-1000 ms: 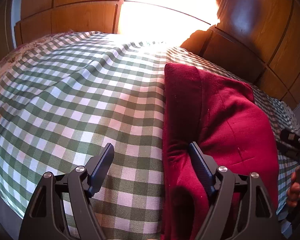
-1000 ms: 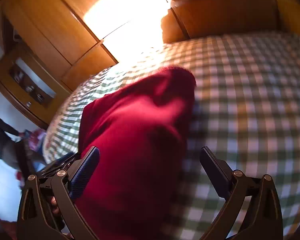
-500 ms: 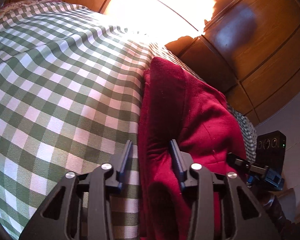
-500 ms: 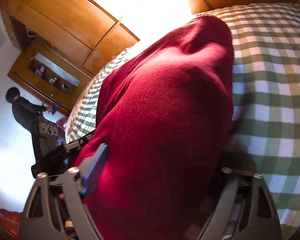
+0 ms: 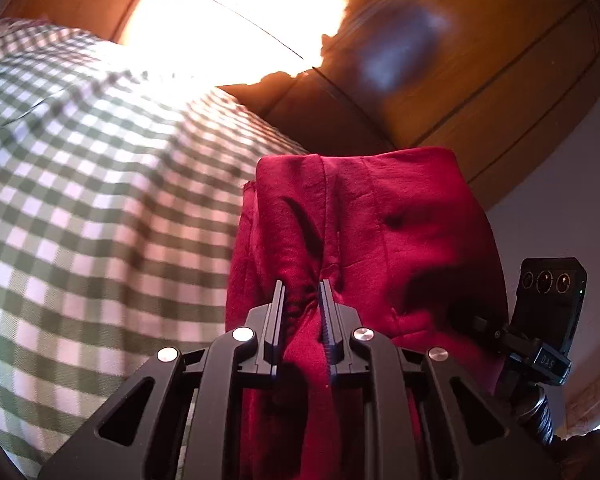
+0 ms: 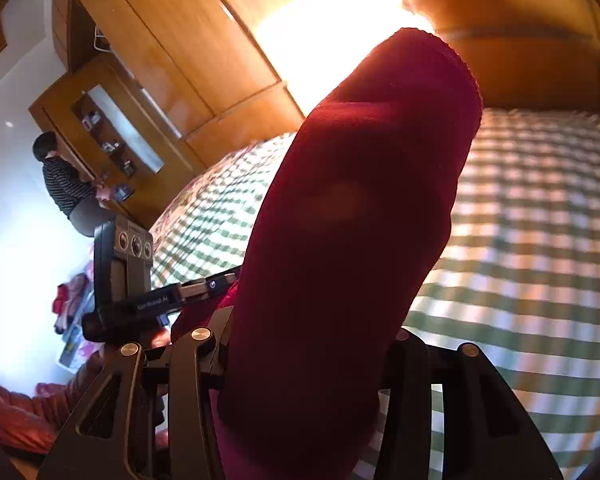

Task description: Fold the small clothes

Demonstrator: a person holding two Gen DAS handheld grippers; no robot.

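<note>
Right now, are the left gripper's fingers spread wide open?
No: the left gripper has its fingers pinched close together on a bunched fold of the red garment.

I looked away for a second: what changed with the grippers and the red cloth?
Both grippers, open a second ago, have closed on the red cloth: the left gripper pinches a fold, and the right gripper clamps a bunched edge. The cloth has been lifted off the checked bedspread, which stayed put.
</note>
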